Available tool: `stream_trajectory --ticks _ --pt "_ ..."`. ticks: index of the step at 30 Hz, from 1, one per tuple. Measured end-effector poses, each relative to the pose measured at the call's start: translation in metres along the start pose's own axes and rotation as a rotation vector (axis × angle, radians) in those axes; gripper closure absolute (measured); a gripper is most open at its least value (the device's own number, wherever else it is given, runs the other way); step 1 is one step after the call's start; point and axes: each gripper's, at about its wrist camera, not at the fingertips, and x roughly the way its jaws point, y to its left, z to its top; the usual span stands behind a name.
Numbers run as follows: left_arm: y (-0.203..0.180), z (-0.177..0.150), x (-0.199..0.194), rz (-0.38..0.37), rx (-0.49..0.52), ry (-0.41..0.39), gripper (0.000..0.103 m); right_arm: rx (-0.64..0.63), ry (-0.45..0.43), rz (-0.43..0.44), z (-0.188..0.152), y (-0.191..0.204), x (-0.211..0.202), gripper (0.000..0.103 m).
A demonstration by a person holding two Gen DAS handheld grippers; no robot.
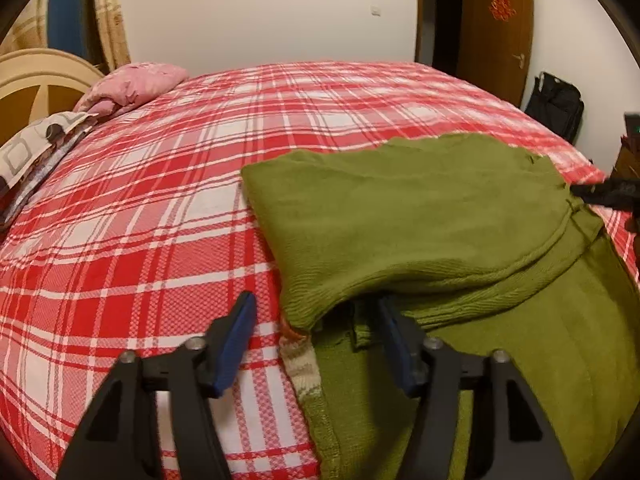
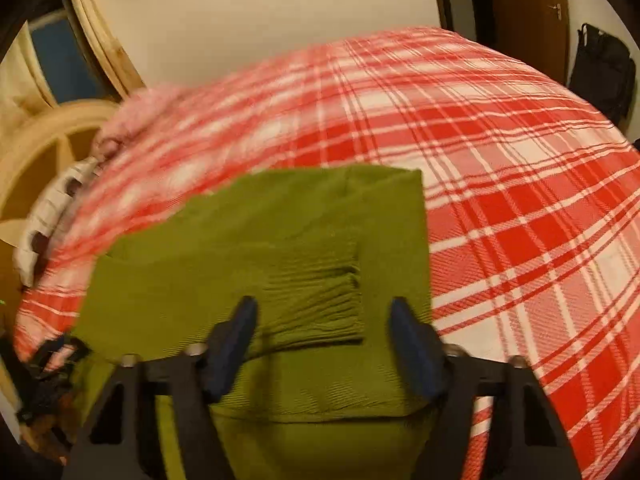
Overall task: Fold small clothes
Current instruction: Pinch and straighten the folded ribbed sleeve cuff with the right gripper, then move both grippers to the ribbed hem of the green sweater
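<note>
a folded green sweater (image 1: 420, 220) was spread on a bed (image 1: 160, 200) covered in red plaid. the left tool (image 1: 316, 312) and right tool (image 2: 322, 316) were held apart over it, nothing clamped.

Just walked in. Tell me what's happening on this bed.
A person with a gripper in each hand is folding a green sweater on a bed with a red plaid cover. The sweater already lies folded over on itself. The left gripper is open at the folded edge nearest it, and the right gripper is open above a ribbed cuff. Neither grips the cloth.
</note>
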Motion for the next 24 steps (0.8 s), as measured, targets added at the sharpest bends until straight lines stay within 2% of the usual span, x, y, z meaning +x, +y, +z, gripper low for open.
stream_trajectory --ticks 1,2,3,4,6,9,12,14,16,19,21,22,23,24 --pt "0.005 -0.001 -0.001 -0.012 -0.024 -0.004 0.08 -0.006 0.021 0.007 0.0 0.0 0.005 0.065" --pt "0.01 -0.002 0.0 -0.015 -0.046 0.003 0.086 -0.011 0.03 0.006 -0.001 0.0 0.008 0.085" --pt "0.014 -0.003 0.001 -0.03 -0.068 0.011 0.086 -0.016 0.024 -0.009 -0.002 -0.002 0.007 0.09" --pt "0.019 -0.004 0.001 -0.057 -0.093 0.017 0.086 -0.021 0.015 -0.004 -0.004 -0.003 0.004 0.099" --pt "0.02 -0.005 0.0 -0.058 -0.096 0.016 0.087 -0.016 0.004 0.015 -0.008 -0.005 -0.004 0.1" --pt "0.014 -0.009 -0.005 -0.043 -0.061 0.008 0.089 -0.061 -0.034 -0.006 -0.018 -0.002 -0.022 0.101" --pt "0.017 -0.013 -0.006 -0.052 -0.07 0.015 0.089 -0.068 -0.025 -0.004 -0.027 -0.006 -0.027 0.101" --pt "0.017 -0.015 -0.009 -0.058 -0.071 0.015 0.089 -0.085 -0.01 -0.028 -0.029 -0.009 -0.018 0.1" --pt "0.015 -0.017 -0.012 -0.048 -0.051 0.013 0.084 -0.096 -0.023 -0.054 -0.032 -0.012 -0.014 0.1" --pt "0.012 -0.024 -0.023 -0.034 -0.034 0.004 0.084 -0.121 -0.04 -0.107 -0.032 -0.012 -0.02 0.098" --pt "0.01 -0.029 -0.027 0.007 -0.016 -0.006 0.066 -0.131 -0.066 -0.116 -0.034 -0.01 -0.03 0.078" --pt "0.01 -0.032 -0.027 0.035 -0.018 -0.004 0.05 -0.142 -0.074 -0.095 -0.036 -0.008 -0.036 0.042" --pt "0.013 -0.033 -0.028 0.043 -0.034 -0.004 0.047 -0.143 -0.071 -0.068 -0.038 -0.006 -0.037 0.016" --pt "0.016 -0.033 -0.028 0.042 -0.053 -0.004 0.046 -0.131 -0.065 -0.048 -0.041 -0.006 -0.036 0.015"
